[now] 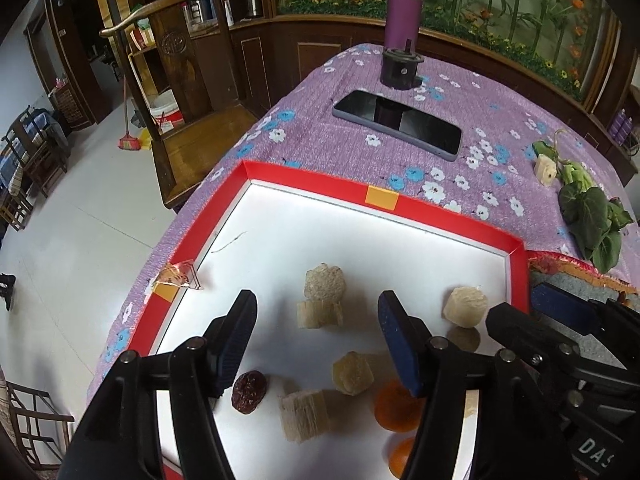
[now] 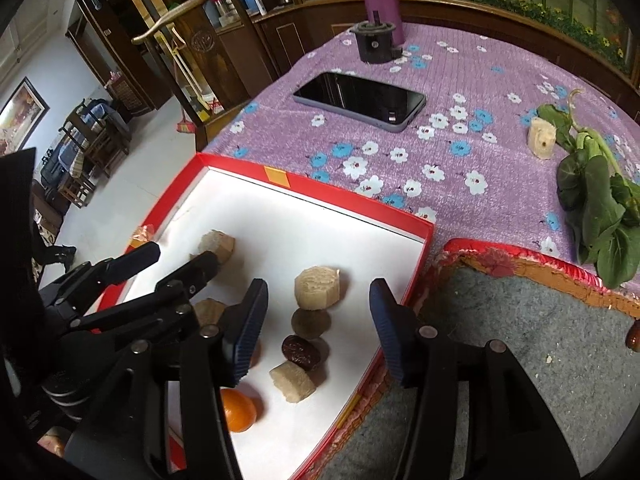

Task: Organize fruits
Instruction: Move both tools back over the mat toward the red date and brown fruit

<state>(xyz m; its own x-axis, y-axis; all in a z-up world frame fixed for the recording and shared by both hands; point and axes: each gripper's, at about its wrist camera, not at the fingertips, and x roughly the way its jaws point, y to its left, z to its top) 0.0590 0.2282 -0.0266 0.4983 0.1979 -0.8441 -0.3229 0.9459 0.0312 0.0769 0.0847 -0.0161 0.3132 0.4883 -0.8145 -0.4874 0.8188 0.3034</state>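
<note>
Both the left gripper (image 1: 318, 338) and right gripper (image 2: 318, 330) are being held half open, empty, over pale fibrous chunks (image 1: 323, 300) and a wrinkled date (image 2: 301, 353) at twelve o'clock in the red box (image 1: 460, 216).

I've got the left gripper (image 1: 318, 340) tilted steeply down, jaws apart, nothing btwn the pads, blue ribbed fingers (image 1: 240, 336) clear of everything. Right gripper (image 2: 320, 330) same pose approx, angled down, jaws apart, empty. Both sit side by side, close; each shows at the edge of the other's wrist cam.
</note>
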